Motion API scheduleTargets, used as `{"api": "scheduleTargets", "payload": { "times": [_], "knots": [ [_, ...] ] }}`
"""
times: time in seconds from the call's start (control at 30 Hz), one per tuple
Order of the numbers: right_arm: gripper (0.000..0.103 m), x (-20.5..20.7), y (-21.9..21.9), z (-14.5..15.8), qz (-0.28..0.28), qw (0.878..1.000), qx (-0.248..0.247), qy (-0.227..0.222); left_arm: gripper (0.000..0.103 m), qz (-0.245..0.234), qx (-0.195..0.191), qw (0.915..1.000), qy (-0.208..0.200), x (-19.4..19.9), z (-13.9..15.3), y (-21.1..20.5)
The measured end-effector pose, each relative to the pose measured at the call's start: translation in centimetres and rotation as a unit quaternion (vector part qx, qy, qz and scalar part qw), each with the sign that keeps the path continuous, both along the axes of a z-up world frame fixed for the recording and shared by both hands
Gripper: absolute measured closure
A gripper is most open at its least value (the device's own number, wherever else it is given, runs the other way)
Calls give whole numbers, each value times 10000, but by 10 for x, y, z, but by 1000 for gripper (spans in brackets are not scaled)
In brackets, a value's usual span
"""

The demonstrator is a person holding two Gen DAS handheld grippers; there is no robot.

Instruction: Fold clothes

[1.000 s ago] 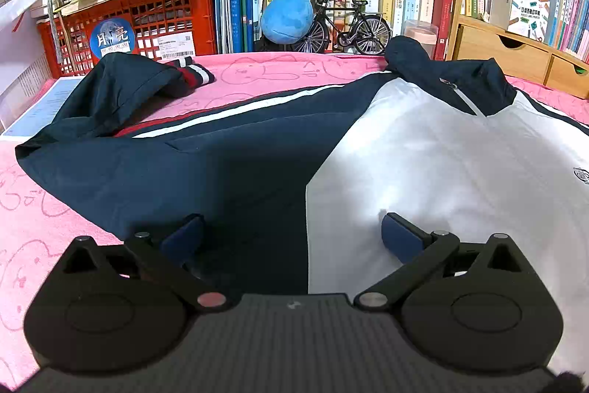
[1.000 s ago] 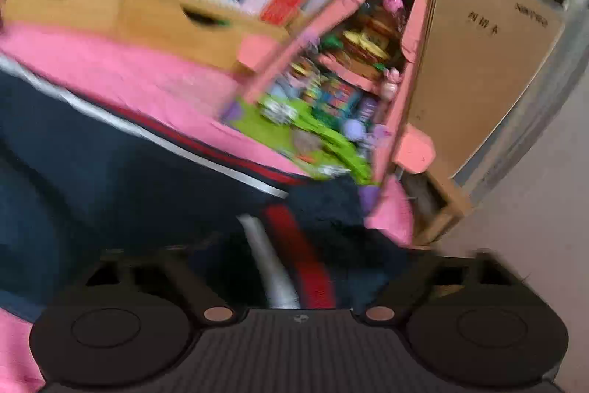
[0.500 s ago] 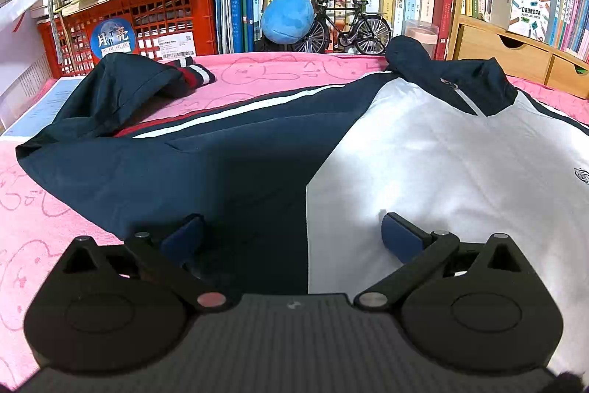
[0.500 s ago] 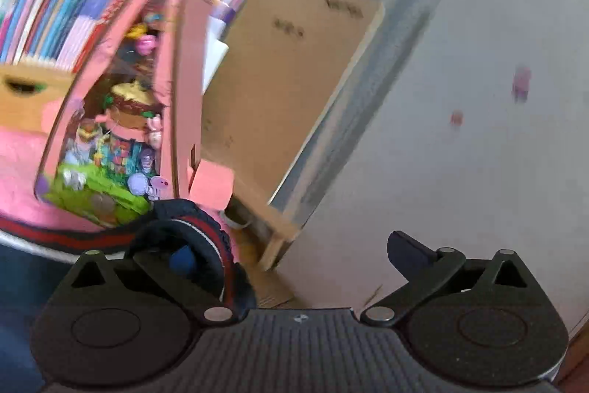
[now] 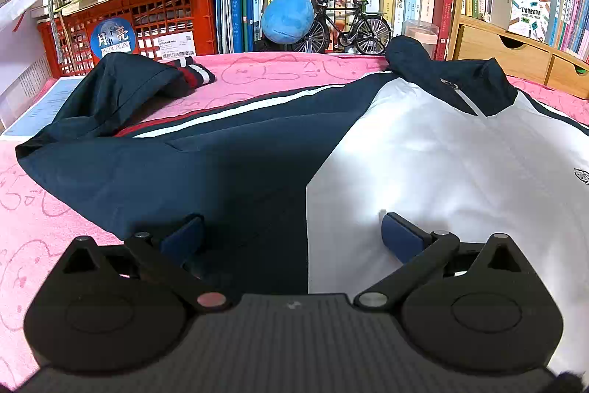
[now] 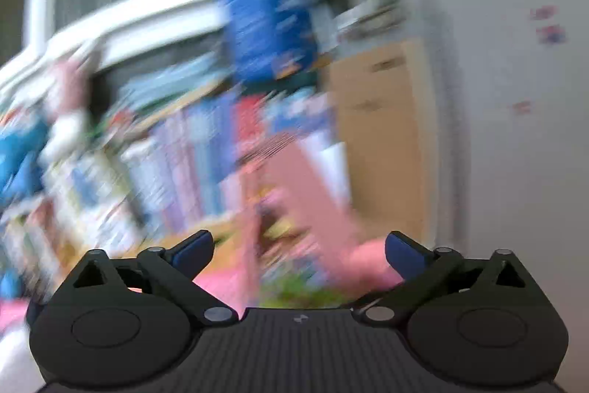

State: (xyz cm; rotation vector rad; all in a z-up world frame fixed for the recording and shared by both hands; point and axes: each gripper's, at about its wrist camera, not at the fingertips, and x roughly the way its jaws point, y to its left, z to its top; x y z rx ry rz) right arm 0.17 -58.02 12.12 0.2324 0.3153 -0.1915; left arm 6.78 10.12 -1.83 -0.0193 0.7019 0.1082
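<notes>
Left gripper [image 5: 291, 234]: we hold it low over the jacket with jaws spread wide, one blue pad on navy cloth, the other on white; nothing is pinched.
Right gripper [image 6: 300, 251]: its jaws stand wide and are just starting to close, with nothing between them; its view is blurred, aimed at shelves and a wall, with no cloth in it.
Jacket [image 5: 423, 164]: it lies spread on the pink cloth [image 5: 36, 220], collar towards the model bicycle [image 5: 346, 24], white front panel beside the navy side.
Sleeve [image 5: 121, 91]: it lies bent on the navy side of the jacket, its striped cuff [image 5: 193, 72] near the red crate [image 5: 154, 13].
Step in hand: as we judge it, folding a sleeve in over the body.
Doing it well: we should grip the sleeve near the cuff, carry it flat across the jacket, and keep one gripper pressing the body so it does not slide on the pink cloth.
</notes>
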Motion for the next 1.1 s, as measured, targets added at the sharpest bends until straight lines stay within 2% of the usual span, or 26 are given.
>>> {"api": "scheduleTargets", "payload": {
  "times": [0.1,0.2,0.33,0.4,0.47,0.53,0.6,0.63,0.7,0.77,0.83,0.9,0.93,1.0,1.1],
  "knots": [
    [14,10,62,-25,766,9959,-7,481,0,-5,2,10000,-1,0,0,0],
    [14,16,153,-53,1920,9791,62,663,0,-9,1,10000,-2,0,-1,0],
    [12,19,281,-94,3391,9335,-116,1160,0,-12,-9,10000,-1,0,-1,0],
    [11,16,329,-106,3885,9112,-278,1343,0,-13,-11,10000,-2,0,-1,0],
    [10,12,366,-115,4068,8997,-659,1438,0,-16,-17,10000,-3,0,-1,0],
    [8,12,381,-123,3882,9019,-1046,1576,0,-19,-21,10000,-3,0,-1,1],
    [5,19,376,-128,3518,9109,-1129,1839,0,-24,-23,10000,-5,0,-1,1],
    [1,22,368,-130,3209,9208,-1111,1917,0,-22,-18,10000,-8,0,-1,1],
    [0,29,353,-133,2580,9377,-1072,2066,0,-20,33,10000,-38,-2,1,1],
    [0,34,348,-130,1967,9482,-1223,2176,0,-49,353,9991,-212,-5,8,1],
    [0,36,366,-121,1733,9459,-1754,2110,0,-62,860,9944,-613,-6,21,5],
    [0,34,385,-117,2058,9387,-2065,1842,0,172,1426,9843,-1030,2,33,19],
    [0,32,395,-115,2322,9337,-2151,1675,0,371,1617,9802,-1081,12,36,30],
    [0,28,411,-115,2640,9260,-2290,1429,0,773,1806,9756,-975,43,40,57],
    [0,24,426,-117,2724,9200,-2529,1241,0,1180,1592,9787,-533,99,37,93]
  ]
}}
